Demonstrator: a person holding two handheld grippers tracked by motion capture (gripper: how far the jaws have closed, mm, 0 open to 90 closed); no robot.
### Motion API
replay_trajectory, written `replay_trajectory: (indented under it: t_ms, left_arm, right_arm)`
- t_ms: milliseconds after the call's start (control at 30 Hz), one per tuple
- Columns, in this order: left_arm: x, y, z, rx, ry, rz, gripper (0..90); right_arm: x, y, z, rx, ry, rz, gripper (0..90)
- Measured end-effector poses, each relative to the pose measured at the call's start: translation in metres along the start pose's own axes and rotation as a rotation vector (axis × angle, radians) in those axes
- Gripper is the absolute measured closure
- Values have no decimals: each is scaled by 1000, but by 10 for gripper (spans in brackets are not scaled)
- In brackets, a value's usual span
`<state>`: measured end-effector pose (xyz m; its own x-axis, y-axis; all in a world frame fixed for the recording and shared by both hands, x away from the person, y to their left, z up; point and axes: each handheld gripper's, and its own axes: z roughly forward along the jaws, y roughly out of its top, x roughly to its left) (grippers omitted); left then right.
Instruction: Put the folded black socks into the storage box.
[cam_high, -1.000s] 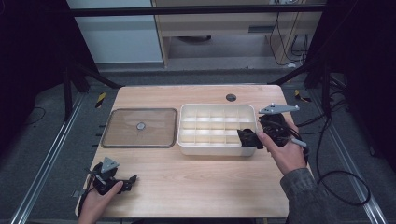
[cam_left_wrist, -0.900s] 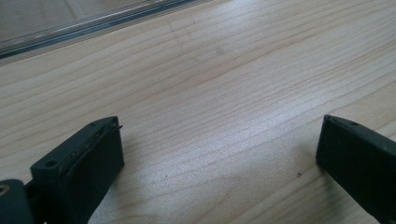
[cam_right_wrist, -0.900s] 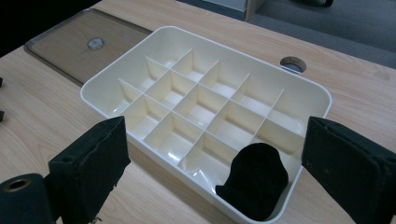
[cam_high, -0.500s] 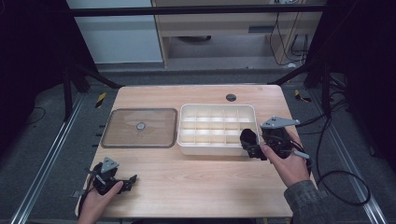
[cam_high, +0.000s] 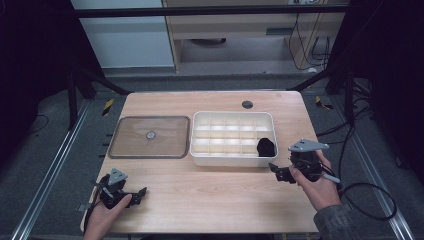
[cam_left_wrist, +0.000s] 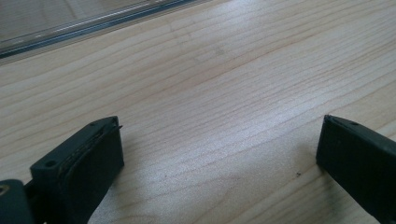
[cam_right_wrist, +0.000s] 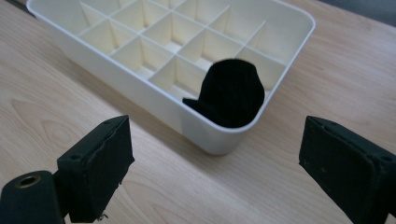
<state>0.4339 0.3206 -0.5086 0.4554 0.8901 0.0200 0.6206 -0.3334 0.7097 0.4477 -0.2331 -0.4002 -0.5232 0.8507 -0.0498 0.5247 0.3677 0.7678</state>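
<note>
In organiser tray, corner cell: black cloth wad, 12 o'clock of right gripper; fingers apart, empty; left gripper likewise, far off.

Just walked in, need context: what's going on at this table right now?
A person holds a two-jaw gripper in each hand at a wooden table. A black cloth-like item sits in a corner compartment of the white divided box. The right gripper is open and empty, just short of that corner of the box. The left gripper is also open, low over bare wood near the table's front left. The box's clear lid lies flat beside it.
</note>
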Motion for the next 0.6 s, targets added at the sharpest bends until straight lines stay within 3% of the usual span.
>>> replay_trajectory:
  t_ms: [600]
  left_arm:
    - [0,0,0,0,1,0,0]
  right_arm:
    - [0,-51,29,69,28,-1,94]
